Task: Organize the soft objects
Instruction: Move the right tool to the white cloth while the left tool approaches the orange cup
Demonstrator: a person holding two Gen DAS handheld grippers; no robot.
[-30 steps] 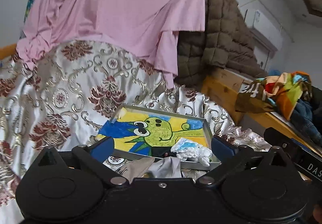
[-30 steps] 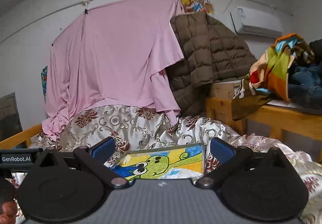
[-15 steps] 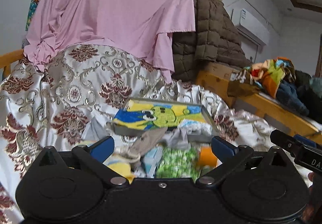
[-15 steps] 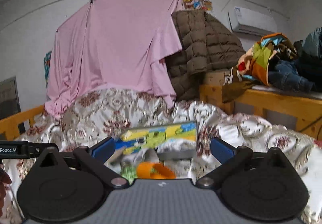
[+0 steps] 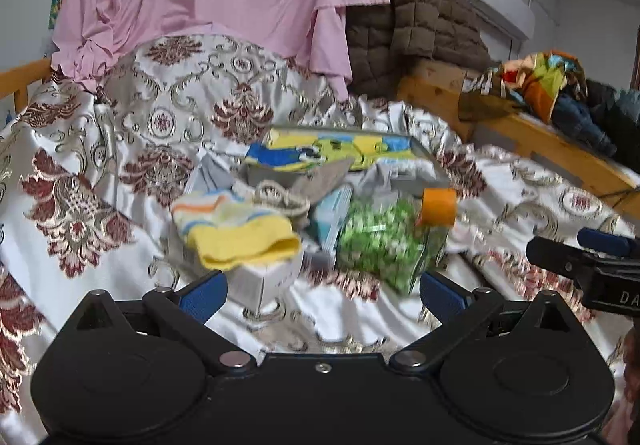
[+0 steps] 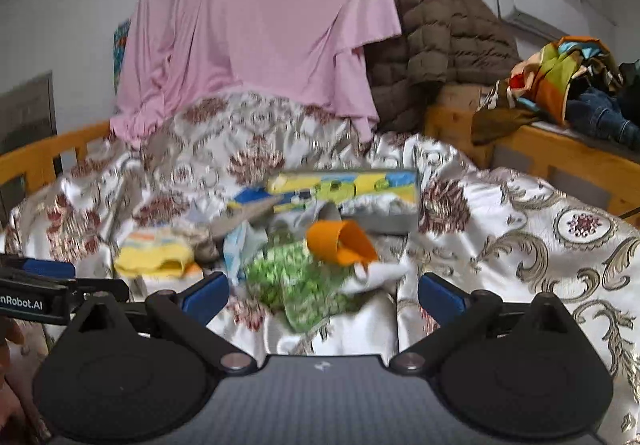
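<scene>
Left tongs (image 5: 322, 295) spread wide, nothing between the blue pads. Right tongs (image 6: 322, 295) also spread wide, empty. Both hang low over the bed (image 5: 132, 149), pointed at the pile from the near side, not touching anything.

Just ahead of the left tongs: small white box (image 5: 266, 279) with a yellow striped sock (image 5: 236, 233) lying on top of it. Beside that, a green-and-white patterned bag (image 5: 380, 241), orange cup (image 6: 340, 243) tipped on its side against it. A light blue packet (image 5: 332, 215) sits between sock and bag. Grey cloth (image 5: 320, 179) hangs over the front rim of the tray (image 5: 432, 169) behind the pile; tray has a cartoon picture on its bottom, and something white and crumpled sits in its right end, too blurred to name.

Progress, by my read: barely begun. Sock, cloth and the rest lie loose in a heap in front of the tray, nothing gripped. At most one soft item is in the tray. Left to do: pick the soft pieces one by one, sock looks the easiest first grab for the left tongs, and move them into the tray, if the tray is the target. Hard stuff (cup, box) likely stays out.

Farther back: pink sheet (image 6: 260, 25) and brown quilted jacket (image 6: 440, 33) hang on the wall, clothes heaped on the wooden bench (image 6: 560, 153) at right.
</scene>
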